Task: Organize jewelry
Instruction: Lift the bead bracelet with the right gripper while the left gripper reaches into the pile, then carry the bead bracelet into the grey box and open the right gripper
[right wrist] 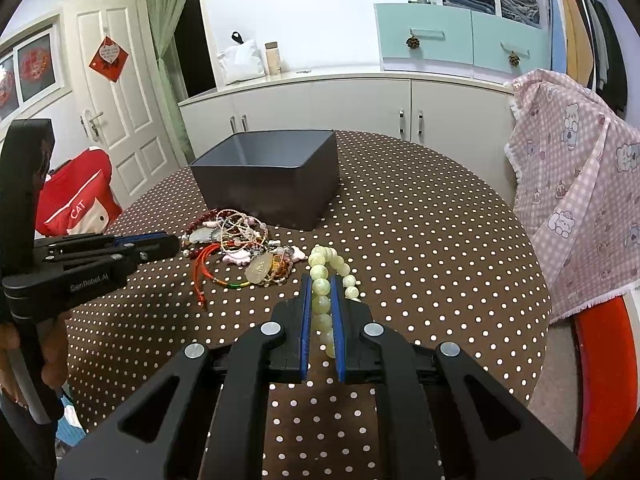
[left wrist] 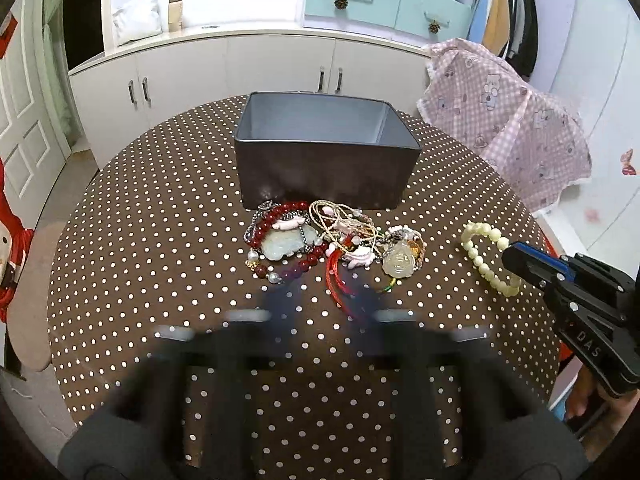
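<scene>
Right up close, the right gripper (right wrist: pixel 320 292) has its black arms and blue-padded fingers (right wrist: pixel 306 320) squeezed in on a pale green beaded bracelet (right wrist: pixel 325 280), beads lined up in the narrow slot between the pads, the rest of the loop lying on the cloth just ahead of the tips. From the left wrist view the same bracelet (left wrist: pixel 490 258) curls on the table with the black gripper nose (left wrist: pixel 516 258) touching its far end.

Over to the left gripper (left wrist: pixel 320 308): it's a smear of motion blur in its own camera, fingers ghosted at two spacings, so that view alone won't settle it. It reads as spread wide, nothing between the fingers. In the right wrist view it (right wrist: pixel 168 244) comes in side-on from the left, the tip near the edge of the tangle, held by a hand (right wrist: pixel 48 360) low at the left edge.

The tangled heap of jewellery (left wrist: pixel 332 246) — dark red beads, a pale jade pendant, pink charms, cream cords, a red string — lies on the brown tablecloth with white polka dots (left wrist: pixel 160 240), just in front of the dark grey rectangular metal tin (left wrist: pixel 326 172). The tin stands open-topped; what shows of its inside looks bare. The green bracelet sits apart from the heap, to its right. A pink checked cloth with cartoon bears (right wrist: pixel 580 200) hangs beside the table at right.
</scene>
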Action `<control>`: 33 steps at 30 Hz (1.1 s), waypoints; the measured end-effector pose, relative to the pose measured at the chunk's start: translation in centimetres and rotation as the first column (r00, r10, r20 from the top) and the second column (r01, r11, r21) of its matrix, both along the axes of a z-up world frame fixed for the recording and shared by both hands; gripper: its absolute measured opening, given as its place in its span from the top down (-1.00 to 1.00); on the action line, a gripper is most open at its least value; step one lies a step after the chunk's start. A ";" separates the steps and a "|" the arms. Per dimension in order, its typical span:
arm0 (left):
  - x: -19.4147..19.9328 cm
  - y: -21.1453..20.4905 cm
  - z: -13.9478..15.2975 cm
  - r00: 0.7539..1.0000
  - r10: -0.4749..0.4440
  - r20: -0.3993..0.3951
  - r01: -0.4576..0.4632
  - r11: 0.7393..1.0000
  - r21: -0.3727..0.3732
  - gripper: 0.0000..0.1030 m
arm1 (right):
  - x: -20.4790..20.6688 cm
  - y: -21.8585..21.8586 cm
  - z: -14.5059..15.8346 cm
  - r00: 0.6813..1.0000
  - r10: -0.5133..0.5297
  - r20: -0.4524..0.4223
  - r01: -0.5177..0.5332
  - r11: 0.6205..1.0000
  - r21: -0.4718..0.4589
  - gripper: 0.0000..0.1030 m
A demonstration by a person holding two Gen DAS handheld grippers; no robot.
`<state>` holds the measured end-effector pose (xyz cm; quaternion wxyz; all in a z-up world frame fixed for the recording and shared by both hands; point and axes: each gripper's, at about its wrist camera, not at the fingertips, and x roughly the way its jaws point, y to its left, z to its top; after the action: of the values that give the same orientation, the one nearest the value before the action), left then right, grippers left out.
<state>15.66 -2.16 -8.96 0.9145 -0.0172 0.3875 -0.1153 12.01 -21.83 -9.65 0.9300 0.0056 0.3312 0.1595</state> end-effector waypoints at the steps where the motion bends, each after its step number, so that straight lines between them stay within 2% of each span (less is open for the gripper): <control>1: -0.3 0.1 0.3 0.999 0.012 0.035 -0.012 1.000 -0.003 -0.62 | 0.0 0.0 0.0 1.000 0.000 0.000 0.000 1.000 0.000 0.85; 2: -0.4 0.1 0.6 0.998 0.021 0.060 -0.021 1.000 0.000 -0.62 | 0.1 0.0 0.0 1.000 0.000 -0.002 0.000 1.000 -0.001 0.85; 8: 1.8 -1.1 0.3 0.998 -0.004 0.056 -0.001 0.996 0.084 -0.60 | 0.7 -0.1 -0.1 1.000 0.002 -0.003 -0.002 1.000 0.008 0.84; 12: 3.7 -1.8 -0.3 1.000 -0.028 0.011 0.027 0.995 0.101 -0.14 | 1.5 -0.5 -0.4 1.000 0.007 -0.009 -0.007 1.000 0.014 0.84; 19: 5.6 -3.3 -1.4 0.998 -0.053 -0.019 0.055 0.985 0.161 -0.09 | 2.5 -0.8 -1.0 1.000 0.018 -0.021 -0.018 1.000 0.024 0.84; 20: 5.8 -3.7 -1.6 0.998 -0.055 -0.022 0.058 0.983 0.176 -0.02 | 2.7 -0.9 -1.1 1.000 0.020 -0.023 -0.019 0.999 0.026 0.84; 21: 6.1 -3.8 -1.7 0.998 -0.055 -0.030 0.060 0.981 0.183 0.14 | 2.8 -0.9 -1.1 0.999 0.020 -0.026 -0.020 0.999 0.028 0.84; 25: 6.6 -4.0 -2.3 0.997 -0.061 -0.055 0.071 0.977 0.201 0.29 | 3.0 -1.0 -1.3 0.999 0.023 -0.029 -0.022 0.999 0.032 0.84; 26: 6.5 -4.0 -2.3 0.996 -0.066 -0.057 0.076 0.978 0.196 0.52 | 3.0 -1.0 -1.3 0.999 0.024 -0.029 -0.023 0.999 0.033 0.84; 27: 6.6 -4.1 -2.2 0.996 -0.071 -0.060 0.081 0.978 0.191 0.93 | 3.0 -1.0 -1.3 0.999 0.026 -0.028 -0.025 0.999 0.034 0.84; 30: 6.0 -4.0 -1.6 0.998 -0.065 -0.024 0.069 0.978 0.197 0.94 | 3.0 -1.0 -1.2 0.999 0.026 -0.025 -0.026 0.999 0.034 0.84; 33: 4.9 -3.0 0.1 0.997 -0.071 0.033 0.066 0.989 0.129 0.94 | 2.8 -1.0 -1.0 1.000 0.026 -0.015 -0.025 0.999 0.037 0.84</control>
<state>20.53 -5.14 -8.82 0.9163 0.0569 0.3772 -0.1218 14.79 -22.78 -10.61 0.9250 0.0196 0.3355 0.1775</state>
